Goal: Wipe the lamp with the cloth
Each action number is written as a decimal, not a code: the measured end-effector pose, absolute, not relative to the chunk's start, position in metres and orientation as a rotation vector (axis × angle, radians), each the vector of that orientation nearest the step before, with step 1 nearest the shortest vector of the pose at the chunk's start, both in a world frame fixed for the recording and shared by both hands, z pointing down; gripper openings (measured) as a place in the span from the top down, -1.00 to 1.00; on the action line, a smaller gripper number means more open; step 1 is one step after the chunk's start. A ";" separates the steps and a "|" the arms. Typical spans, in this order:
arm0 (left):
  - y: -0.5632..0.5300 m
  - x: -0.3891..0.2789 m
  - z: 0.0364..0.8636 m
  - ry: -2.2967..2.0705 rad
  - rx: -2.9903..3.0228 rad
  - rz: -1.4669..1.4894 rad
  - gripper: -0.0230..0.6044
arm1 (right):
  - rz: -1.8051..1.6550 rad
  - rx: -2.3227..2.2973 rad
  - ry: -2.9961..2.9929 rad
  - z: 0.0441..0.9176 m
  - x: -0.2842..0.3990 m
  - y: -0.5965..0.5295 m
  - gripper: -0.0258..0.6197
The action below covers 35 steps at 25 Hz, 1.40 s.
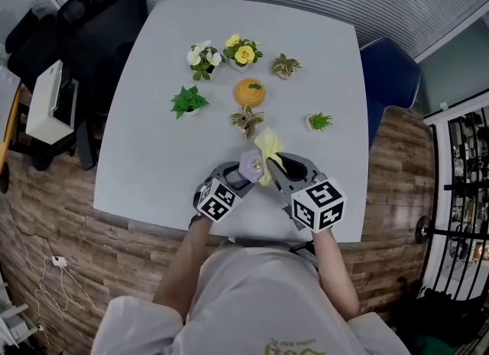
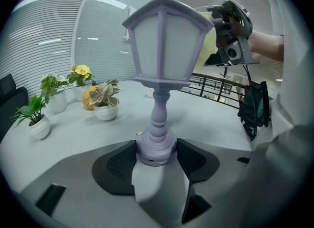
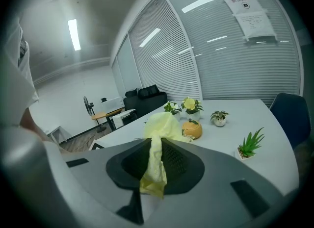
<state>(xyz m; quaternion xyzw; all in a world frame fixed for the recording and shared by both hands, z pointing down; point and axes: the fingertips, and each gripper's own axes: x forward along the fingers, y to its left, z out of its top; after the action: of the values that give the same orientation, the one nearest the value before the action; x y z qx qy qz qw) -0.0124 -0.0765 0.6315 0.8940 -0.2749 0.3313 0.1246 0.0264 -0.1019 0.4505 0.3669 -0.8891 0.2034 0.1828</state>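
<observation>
- One lamp, one cloth, six potted plants.
- Lamp is standing upright, long axis vertical, lantern head up.
- Left gripper is clamping lamp base; right gripper is pinching cloth.

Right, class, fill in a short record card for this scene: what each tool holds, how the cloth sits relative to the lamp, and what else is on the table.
Left tool: shut on the base of the purple lamp, which is upright
Right tool: shut on the yellow cloth
Cloth and lamp: cloth beside the lamp's top; contact cannot be told
Table: white, holds potted plants and an orange ornament
</observation>
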 end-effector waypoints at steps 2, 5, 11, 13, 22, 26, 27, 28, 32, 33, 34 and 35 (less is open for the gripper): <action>-0.076 -0.012 0.632 -0.802 2.606 0.967 0.09 | 0.573 1.036 -2.508 0.451 0.027 -0.097 0.71; -0.077 -0.011 0.631 -0.804 2.611 0.964 0.09 | 0.570 1.034 -2.507 0.450 0.027 -0.091 0.71; -0.075 -0.010 0.630 -0.806 2.610 0.967 0.09 | 0.544 1.024 -2.503 0.448 0.025 -0.083 0.71; -0.076 -0.010 0.631 -0.807 2.612 0.967 0.09 | 0.534 1.019 -2.500 0.449 0.024 -0.081 0.71; -0.075 -0.010 0.630 -0.808 2.613 0.967 0.09 | 0.411 0.989 -2.473 0.446 0.018 -0.073 0.71; -0.076 -0.011 0.631 -0.808 2.613 0.966 0.09 | 0.333 0.957 -2.469 0.444 0.010 -0.069 0.71; -0.076 -0.011 0.631 -0.808 2.613 0.966 0.09 | 0.315 0.947 -2.470 0.443 0.007 -0.068 0.71; -0.076 -0.011 0.631 -0.808 2.612 0.966 0.09 | 0.297 0.937 -2.472 0.443 0.005 -0.067 0.71; -0.076 -0.010 0.631 -0.809 2.611 0.968 0.09 | 0.235 0.891 -2.468 0.441 -0.005 -0.062 0.71; -0.076 -0.010 0.631 -0.809 2.611 0.968 0.09 | 0.226 0.881 -2.466 0.440 -0.008 -0.060 0.71; -0.076 -0.010 0.631 -0.808 2.612 0.967 0.09 | 0.216 0.871 -2.464 0.440 -0.010 -0.060 0.71; -0.076 -0.010 0.631 -0.808 2.611 0.967 0.09 | 0.206 0.863 -2.462 0.439 -0.013 -0.059 0.71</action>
<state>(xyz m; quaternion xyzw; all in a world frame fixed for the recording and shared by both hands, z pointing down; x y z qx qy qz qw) -0.0103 -0.0764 0.6311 0.8941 -0.2766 0.3310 0.1207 -0.0128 -0.0592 0.4394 0.3184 -0.9086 0.0761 0.2594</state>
